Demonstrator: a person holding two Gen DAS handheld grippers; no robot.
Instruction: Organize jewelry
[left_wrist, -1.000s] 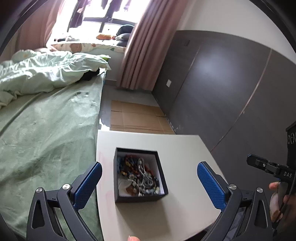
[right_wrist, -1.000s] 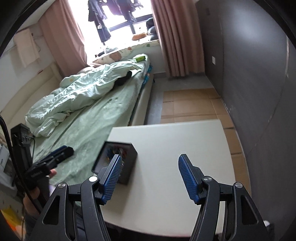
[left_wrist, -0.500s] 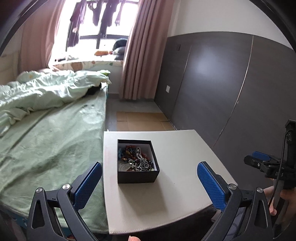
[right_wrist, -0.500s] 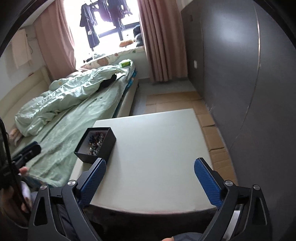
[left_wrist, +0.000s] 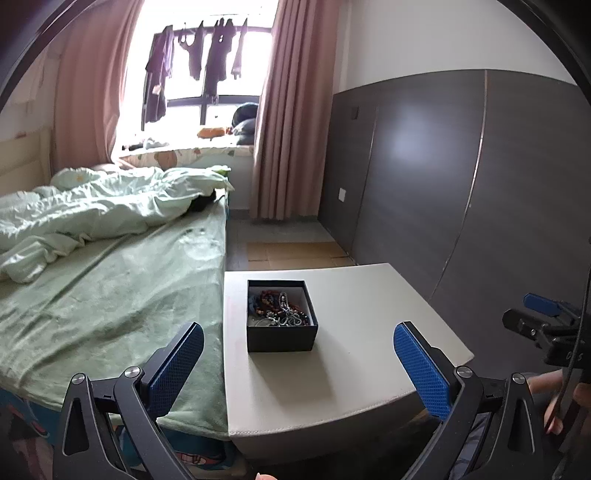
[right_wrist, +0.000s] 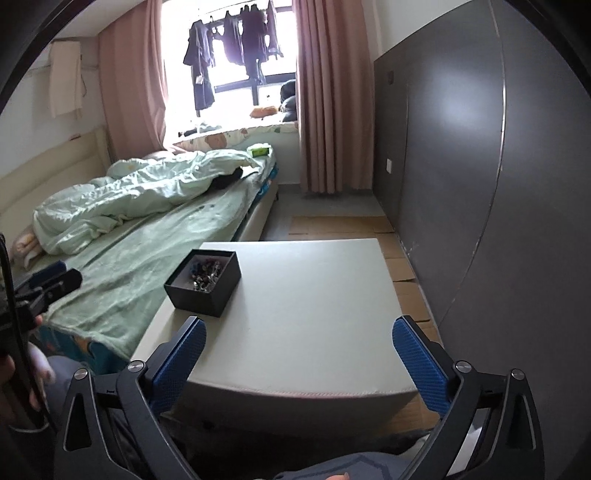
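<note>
We note left tongs (left_wrist: 295, 363) and right tongs (right_wrist: 297, 360) both spread wide, empty, short of the black jewelry box (left_wrist: 281, 315) on the counter (left_wrist: 369, 350).

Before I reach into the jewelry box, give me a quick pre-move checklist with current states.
1. Left gripper jaws open, nothing held: ok.
2. Right gripper jaws open, nothing held: ok.
3. Black box upright on the table, lid off: ok.
4. Jewelry visible inside: ok.
5. Pieces untangled enough to lift one alone: cannot tell.
6. Bare table beside the box for sorting: ok.
</note>
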